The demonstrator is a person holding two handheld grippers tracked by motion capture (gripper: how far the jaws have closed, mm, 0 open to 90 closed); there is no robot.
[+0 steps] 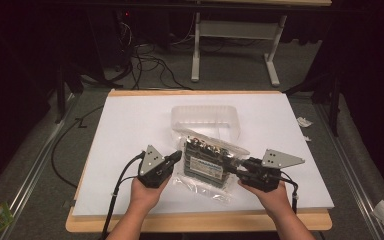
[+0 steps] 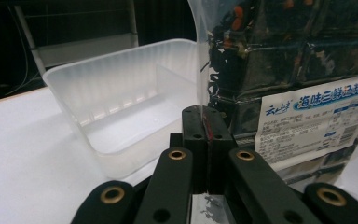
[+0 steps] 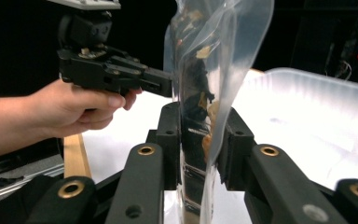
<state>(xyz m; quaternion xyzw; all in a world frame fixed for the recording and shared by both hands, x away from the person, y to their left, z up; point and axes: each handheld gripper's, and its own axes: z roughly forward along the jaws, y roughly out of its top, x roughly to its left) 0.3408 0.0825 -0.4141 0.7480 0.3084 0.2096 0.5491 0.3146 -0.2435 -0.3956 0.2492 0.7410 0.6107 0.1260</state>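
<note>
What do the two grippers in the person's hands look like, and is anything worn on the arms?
Both the left gripper and the right gripper are black, with two flat black jaws on linkage bars joined by brass-coloured rivets. Each carries a grey three-cornered plate with small holes on top, and a black cable trails from each toward the person. The forearms are bare; no sleeves or gloves are visible.

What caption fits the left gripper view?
Left claw pinches clear plastic food bag beside translucent plastic tub.

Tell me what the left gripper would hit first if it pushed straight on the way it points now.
The left gripper is shut on the edge of the clear food bag. Beyond it, the plastic tub looks like the first thing in line, though depth is hard to judge.
</note>
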